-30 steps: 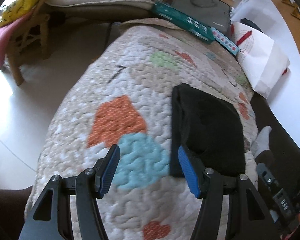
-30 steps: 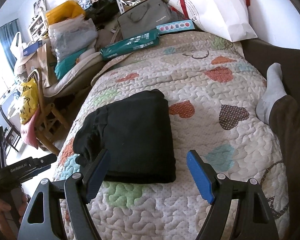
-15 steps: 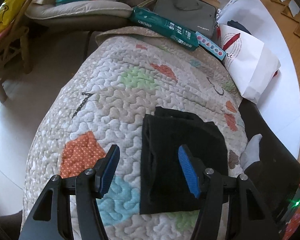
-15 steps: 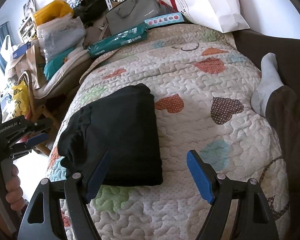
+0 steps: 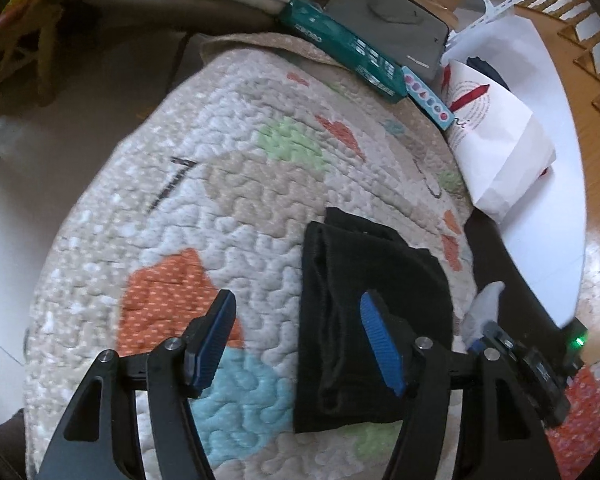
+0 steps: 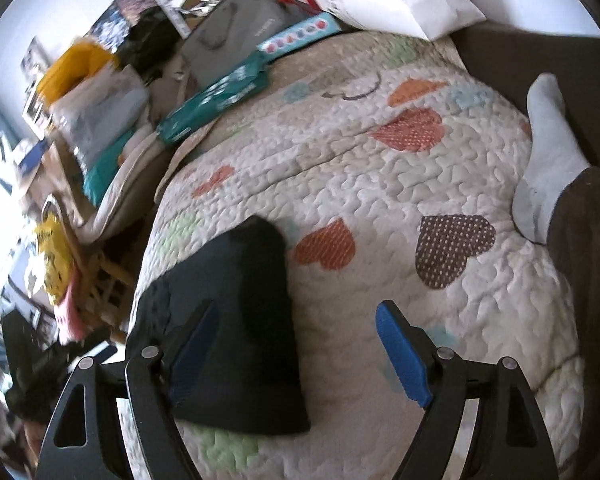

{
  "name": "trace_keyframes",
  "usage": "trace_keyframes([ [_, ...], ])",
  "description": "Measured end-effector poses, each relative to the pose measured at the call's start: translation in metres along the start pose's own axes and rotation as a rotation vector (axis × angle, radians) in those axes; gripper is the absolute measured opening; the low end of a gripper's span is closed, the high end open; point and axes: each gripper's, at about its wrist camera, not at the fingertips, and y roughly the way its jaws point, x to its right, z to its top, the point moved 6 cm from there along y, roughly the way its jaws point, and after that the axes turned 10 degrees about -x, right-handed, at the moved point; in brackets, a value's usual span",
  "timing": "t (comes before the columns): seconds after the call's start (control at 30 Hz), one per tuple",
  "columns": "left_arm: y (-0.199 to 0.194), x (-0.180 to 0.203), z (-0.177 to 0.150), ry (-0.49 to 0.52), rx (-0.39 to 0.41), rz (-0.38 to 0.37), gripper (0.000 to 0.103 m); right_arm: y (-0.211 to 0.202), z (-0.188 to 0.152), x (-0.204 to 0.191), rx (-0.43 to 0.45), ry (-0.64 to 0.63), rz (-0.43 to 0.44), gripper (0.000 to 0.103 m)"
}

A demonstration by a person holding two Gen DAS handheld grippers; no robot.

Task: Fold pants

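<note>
The black pants (image 5: 364, 312) lie folded into a thick rectangle on a quilt with coloured hearts (image 5: 220, 208). My left gripper (image 5: 296, 300) hovers over the pants' left edge, its right pad (image 5: 380, 344) above the cloth and its left pad above bare quilt. Its jaws are opening and grip nothing. In the right wrist view the pants (image 6: 236, 300) sit low and left. My right gripper (image 6: 296, 308) hovers by their right edge, left finger over the cloth, right finger over the quilt (image 6: 380, 200). Its jaws are wide, still opening, and empty.
A person's foot in a grey sock (image 6: 548, 152) rests on the quilt's right side. A green box (image 5: 340, 44), a grey bag (image 5: 388, 12) and a white paper bag (image 5: 496, 148) line the far end. A wooden chair (image 6: 100, 280) and piled clutter stand off the left edge.
Both views have swung. The pants slid leftward and lower in the right wrist view, which also rolled. In the left wrist view they moved from right of the fingers to under the right finger.
</note>
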Motion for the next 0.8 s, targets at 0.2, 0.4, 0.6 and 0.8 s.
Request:
trace_keyframes([
  [0.2, 0.017, 0.023, 0.004, 0.052, -0.017, -0.051, 0.065, 0.034, 0.018, 0.002, -0.068, 0.012, 0.018, 0.086],
  [0.4, 0.042, 0.039, 0.01, 0.114, -0.052, -0.013, 0.069, 0.059, 0.024, -0.013, -0.113, -0.024, 0.07, 0.086],
  [0.6, 0.082, 0.041, 0.009, 0.162, -0.133, 0.02, 0.076, 0.087, 0.021, -0.021, -0.167, -0.015, 0.119, 0.087],
  [0.8, 0.095, 0.059, 0.007, 0.252, -0.168, 0.022, 0.055, 0.107, 0.019, -0.028, -0.204, -0.018, 0.156, 0.086],
])
